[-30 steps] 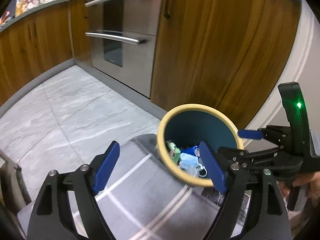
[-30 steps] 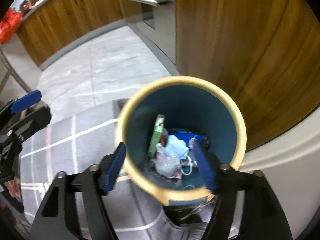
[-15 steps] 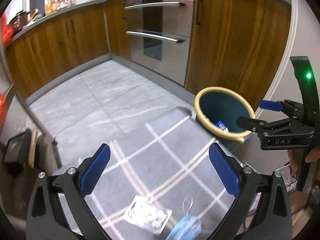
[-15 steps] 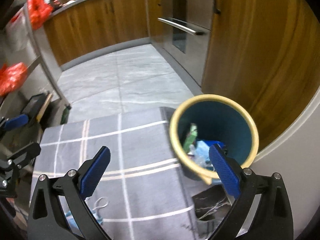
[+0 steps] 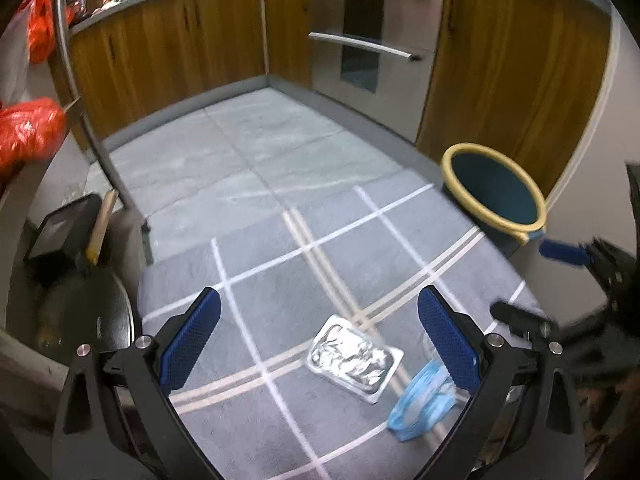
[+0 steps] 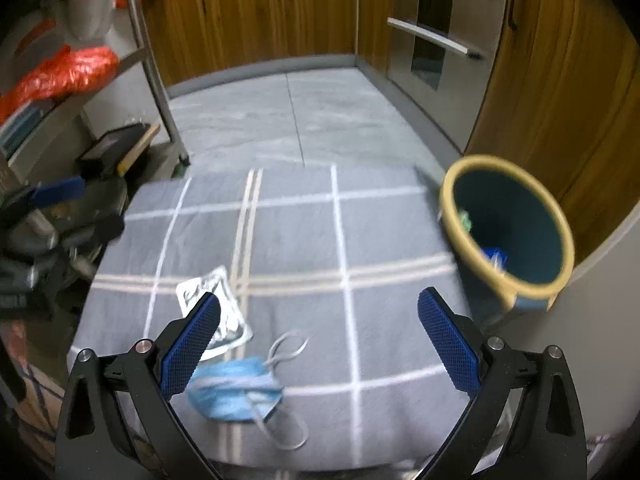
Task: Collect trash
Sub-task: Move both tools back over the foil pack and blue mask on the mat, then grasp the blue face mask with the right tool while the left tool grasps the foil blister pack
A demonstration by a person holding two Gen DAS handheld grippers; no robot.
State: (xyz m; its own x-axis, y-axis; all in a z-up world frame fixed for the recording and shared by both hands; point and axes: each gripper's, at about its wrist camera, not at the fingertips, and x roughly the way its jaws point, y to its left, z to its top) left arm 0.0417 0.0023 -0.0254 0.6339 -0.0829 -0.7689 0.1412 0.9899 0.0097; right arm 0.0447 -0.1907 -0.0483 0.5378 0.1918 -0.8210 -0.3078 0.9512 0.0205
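Observation:
A silver foil wrapper (image 5: 354, 354) (image 6: 216, 312) and a crumpled blue face mask (image 5: 422, 400) (image 6: 234, 390) lie on a grey checked rug (image 5: 320, 264) (image 6: 304, 240). A teal bin with a yellow rim (image 5: 494, 188) (image 6: 508, 224) stands at the rug's far right corner with trash inside. My left gripper (image 5: 320, 340) hangs open above the wrapper, nothing between its jaws. My right gripper (image 6: 320, 340) is open and empty too, the mask under its left finger. The right gripper's fingers (image 5: 560, 252) show at the left wrist view's right edge.
Wooden cabinets (image 5: 168, 48) and a steel oven (image 5: 368, 40) line the far side of a grey tiled floor (image 5: 240, 148). On the left, a metal rack (image 6: 148, 60) holds orange bags (image 6: 68, 72), with a black box (image 5: 64, 232) at its foot.
Both grippers have pulled back from over the bin, opening wider. The bin now sits far right, and the wrapper and mask have come into view below them.

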